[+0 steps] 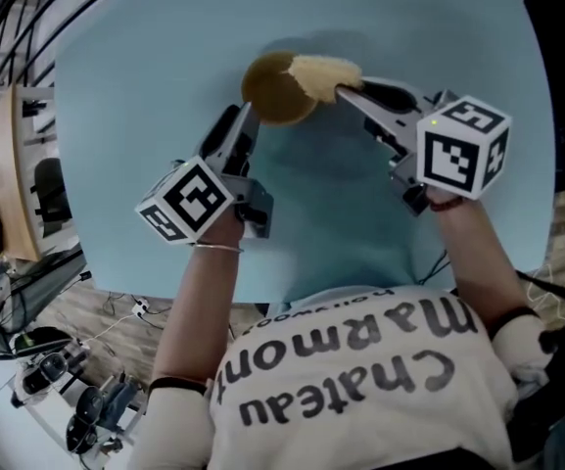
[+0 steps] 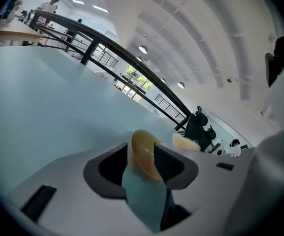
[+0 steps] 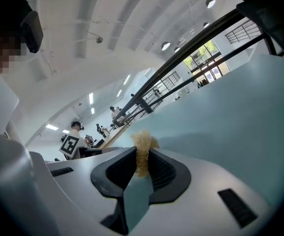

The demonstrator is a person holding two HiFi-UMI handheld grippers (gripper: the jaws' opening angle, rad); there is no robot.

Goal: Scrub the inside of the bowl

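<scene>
Bowl (image 1: 280, 88): amber, upright on the pale blue table (image 1: 341, 204), in the far half, well in from the left and right edges. Left gripper (image 1: 246, 117): at the near-left rim, jaws apart with the rim wall between them; apparently not yet pressing, contact hard to confirm through the wide-angle distortion. Right gripper (image 1: 351, 94): jaws clamped on a straw-coloured scrubbing pad (image 1: 323, 69), with the pad over the far-right rim.

Step in hand, as judged: steadying the bowl before scrubbing. Close the left jaws firmly on the rim wall before applying any load. Lower the pad into the hollow and sweep in circles along the inner wall. Press downward rather than sideways to avoid tipping or sliding a light bowl. Keep the right jaws off the rim.

Clearance: bare table on all sides of the bowl, most of it toward the near edge. Keep strokes short and inside the rim. Avoid crossing the two grippers, near each other across the bowl.
</scene>
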